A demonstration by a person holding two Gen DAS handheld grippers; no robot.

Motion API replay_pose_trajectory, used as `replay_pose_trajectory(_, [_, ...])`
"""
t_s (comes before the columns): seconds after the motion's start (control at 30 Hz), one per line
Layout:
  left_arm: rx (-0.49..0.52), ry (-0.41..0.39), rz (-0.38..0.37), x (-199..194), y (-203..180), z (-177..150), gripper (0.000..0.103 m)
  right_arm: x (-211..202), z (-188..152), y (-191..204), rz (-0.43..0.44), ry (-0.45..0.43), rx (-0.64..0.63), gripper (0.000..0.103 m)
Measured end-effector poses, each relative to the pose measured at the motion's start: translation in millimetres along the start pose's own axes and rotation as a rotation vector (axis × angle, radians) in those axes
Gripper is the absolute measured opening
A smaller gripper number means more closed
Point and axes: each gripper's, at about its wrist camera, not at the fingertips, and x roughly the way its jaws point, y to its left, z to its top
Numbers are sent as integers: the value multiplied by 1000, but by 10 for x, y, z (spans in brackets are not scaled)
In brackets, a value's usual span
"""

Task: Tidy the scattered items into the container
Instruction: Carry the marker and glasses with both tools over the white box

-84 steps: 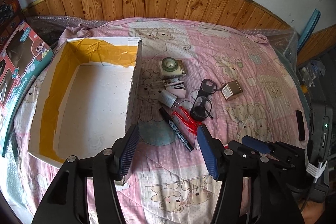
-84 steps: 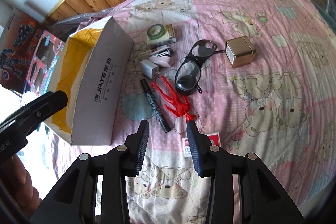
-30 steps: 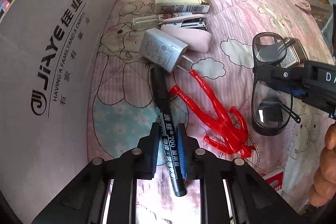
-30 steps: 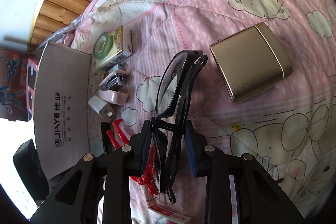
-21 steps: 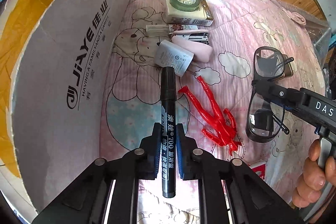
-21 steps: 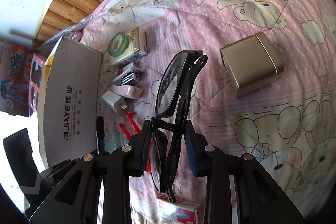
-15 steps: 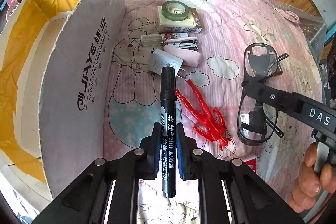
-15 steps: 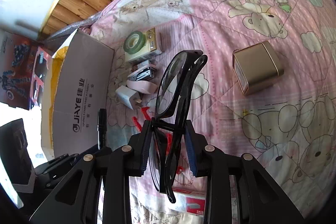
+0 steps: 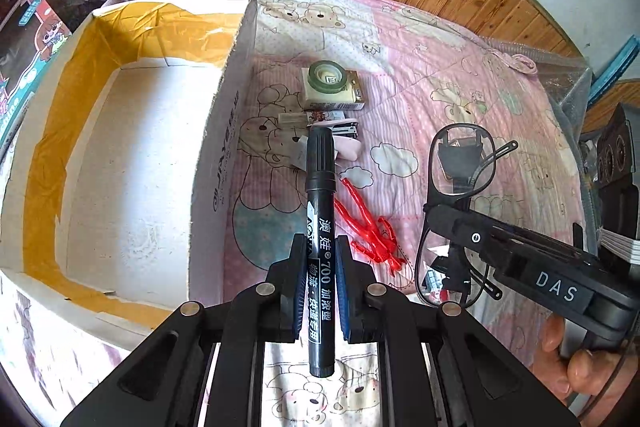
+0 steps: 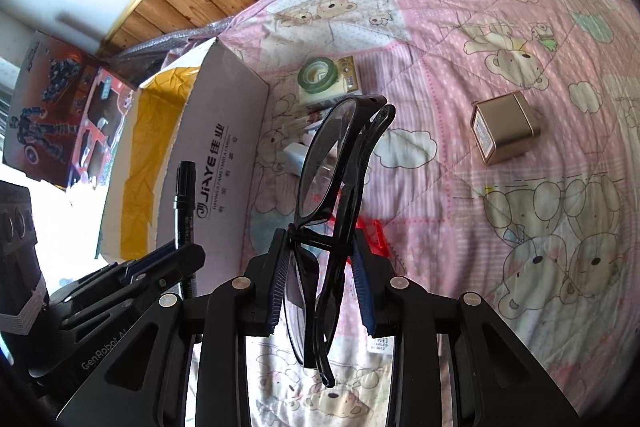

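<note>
A soft pink quilt with cartoon bears and clouds (image 9: 440,75) covers the bed. On its left side sits a big open white cardboard box with crinkly yellow tape along its inside walls (image 9: 132,163); nothing shows inside it.

The left gripper (image 9: 321,259) is held up above the quilt, just right of the box wall. Its fingers (image 9: 297,279) are squeezed tight on a long black plastic marker pen with white writing (image 9: 320,235). The pen points away from the camera, cap end forward.

The right gripper (image 10: 322,259) is held up too, further to the right. Its fingers (image 10: 280,279) pinch a pair of black-framed safety glasses with clear lenses (image 10: 336,163) by the folded arms, and the glasses stand on edge. A person's hand (image 9: 580,359) holds this gripper's handle, and only the fingertips show.

The rest lies on the quilt. A shiny gold metal tin, square with round corners (image 10: 505,130), sits well apart to the right. Near the box wall, a green ring of tape (image 9: 326,75) rests on top of a flat cream packet (image 9: 334,99). Just beside that lie a smooth pink stapler (image 9: 346,143) and a small white plug charger (image 10: 294,154). A bumpy red plastic figure toy (image 9: 370,231) lies beside the pen.
</note>
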Motion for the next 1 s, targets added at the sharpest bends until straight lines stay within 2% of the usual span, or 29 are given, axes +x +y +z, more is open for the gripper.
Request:
replay_pose_trajectory(0.63, [-97, -154, 13, -851, 630, 43, 14, -422, 24, 1162, -22, -64, -226, 32])
replay_pose_trajectory(1.0, [-189, -222, 23, -1136, 1138, 69, 14, -273, 62, 1938, 2, -48, -375, 32])
